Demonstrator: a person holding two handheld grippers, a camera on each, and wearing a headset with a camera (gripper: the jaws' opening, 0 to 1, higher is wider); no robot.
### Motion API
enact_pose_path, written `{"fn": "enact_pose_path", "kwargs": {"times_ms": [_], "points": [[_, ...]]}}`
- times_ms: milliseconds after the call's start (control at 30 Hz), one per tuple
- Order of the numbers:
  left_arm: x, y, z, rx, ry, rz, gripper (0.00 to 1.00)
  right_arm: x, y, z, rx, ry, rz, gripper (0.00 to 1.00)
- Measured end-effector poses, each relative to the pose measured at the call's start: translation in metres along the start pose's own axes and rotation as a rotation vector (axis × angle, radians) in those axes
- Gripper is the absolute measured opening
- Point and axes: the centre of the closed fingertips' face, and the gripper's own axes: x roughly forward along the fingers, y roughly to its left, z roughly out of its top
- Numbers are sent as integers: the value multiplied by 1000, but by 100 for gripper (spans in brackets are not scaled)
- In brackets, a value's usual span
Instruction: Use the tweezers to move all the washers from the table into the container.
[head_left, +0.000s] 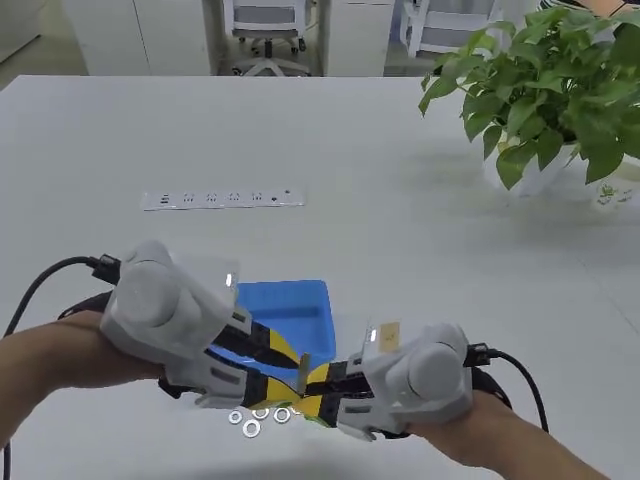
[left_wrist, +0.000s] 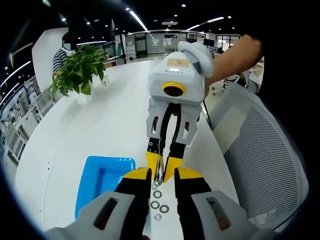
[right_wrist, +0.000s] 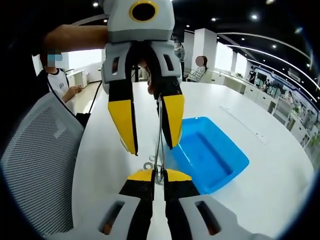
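Several small, flat metal washers (head_left: 251, 428) lie in a loose cluster on the smooth white table (head_left: 400, 230) in the head view. They sit just on your side of the shallow blue plastic container (head_left: 290, 300). Above them your left gripper (head_left: 280, 352) and right gripper (head_left: 322, 385) meet nose to nose, with thin steel tweezers (head_left: 303, 372) between them.

In the left gripper view, your own black, yellow-tipped jaws stand apart, one on either side of the tweezers without pinching them. The washers sit just ahead and below, and the container is off to the view's left.

In the right gripper view, your jaws are pressed narrow on the near end of the tweezers. Their long axis runs straight ahead, up between the left gripper's spread jaws (so the right is the one doing the holding). Washers lie just beside the tweezers, with the container further right. Squeezing the tweezers will probably fall to the left.
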Motion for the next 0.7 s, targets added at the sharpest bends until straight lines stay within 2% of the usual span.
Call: {"fn": "enact_pose_path", "kwargs": {"times_ms": [433, 700], "points": [[-4, 0, 0, 6, -12, 14, 20, 0, 0, 1, -2, 1, -3, 7], [-7, -1, -5, -17, -16, 22, 23, 0, -1, 5, -10, 1, 3, 7]]}}
